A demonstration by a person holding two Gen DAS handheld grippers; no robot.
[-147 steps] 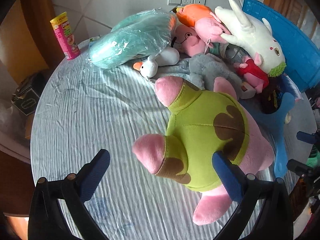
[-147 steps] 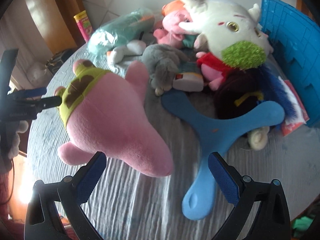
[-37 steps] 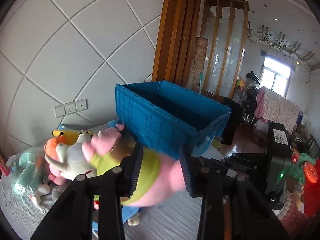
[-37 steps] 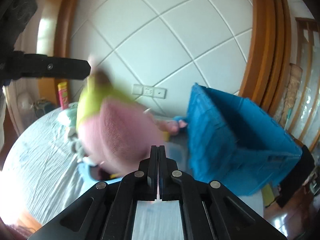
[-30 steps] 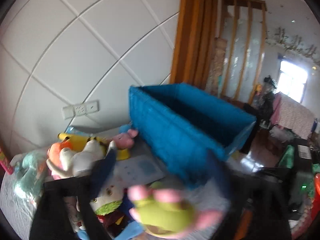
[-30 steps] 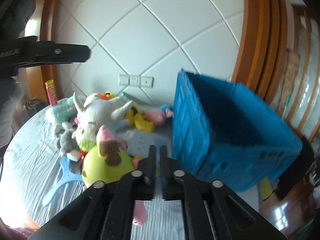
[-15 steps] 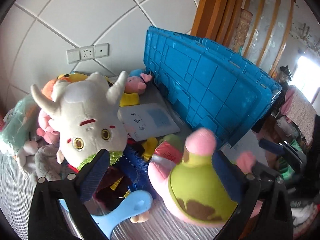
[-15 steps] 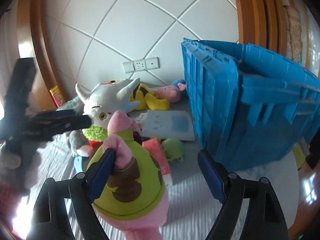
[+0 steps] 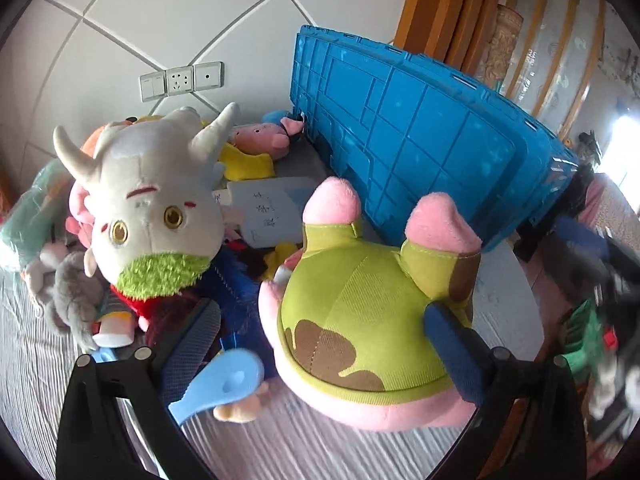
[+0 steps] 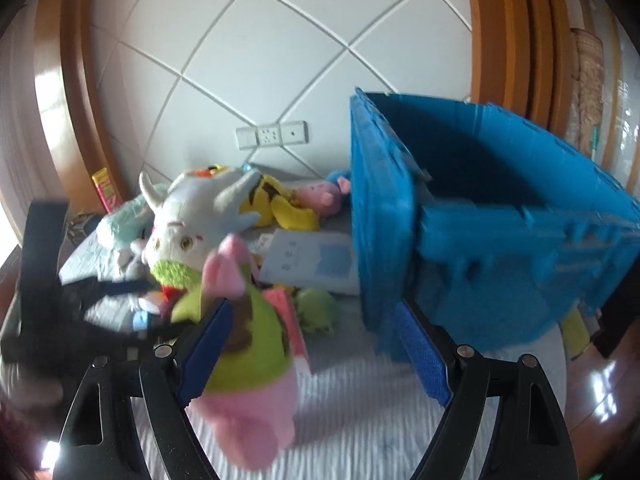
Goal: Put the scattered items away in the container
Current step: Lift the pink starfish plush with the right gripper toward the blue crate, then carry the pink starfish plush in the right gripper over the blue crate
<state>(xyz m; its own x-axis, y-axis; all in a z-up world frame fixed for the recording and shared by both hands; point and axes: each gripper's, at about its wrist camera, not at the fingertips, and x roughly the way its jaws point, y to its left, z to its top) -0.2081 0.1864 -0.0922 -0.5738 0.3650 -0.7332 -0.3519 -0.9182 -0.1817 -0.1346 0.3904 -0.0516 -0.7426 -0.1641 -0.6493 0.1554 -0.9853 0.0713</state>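
Two handheld grippers with blue-padded black fingers are hovering over a round table draped in a pale ribbed cloth [image 9: 332,448], and both are standing wide apart, gripping nothing. Between the spread fingers of the left gripper [image 9: 324,336] a large pink star-shaped plush toy in lime-green shorts with brown patches [image 9: 368,320] is sitting on the cloth, its two pink legs pointing up toward the crate; the right-hand pad is lying against or just in front of the shorts, though contact cannot be confirmed. In the right wrist view the right gripper [image 10: 316,348] is framing the same plush [image 10: 248,340], blurred, at its left pad. Just left of the plush, a flat light-blue plastic boomerang-shaped toy [image 9: 222,384] is lying on the cloth near the left pad. Behind it a white horned plush with gold eyes and a fuzzy green muzzle [image 9: 148,204] is leaning over a heap of smaller soft toys, among them a grey furry one [image 9: 70,292], a yellow one [image 9: 244,162] and a small pink pig [image 9: 260,142]. A white-and-blue printed booklet [image 9: 268,208] is lying flat between the heap and the crate. To the right, a big blue ribbed plastic storage crate [image 10: 500,248] is standing on the table against the white diamond-tiled wall [image 10: 280,52], its open top showing in the right wrist view, apart from the pink plush.
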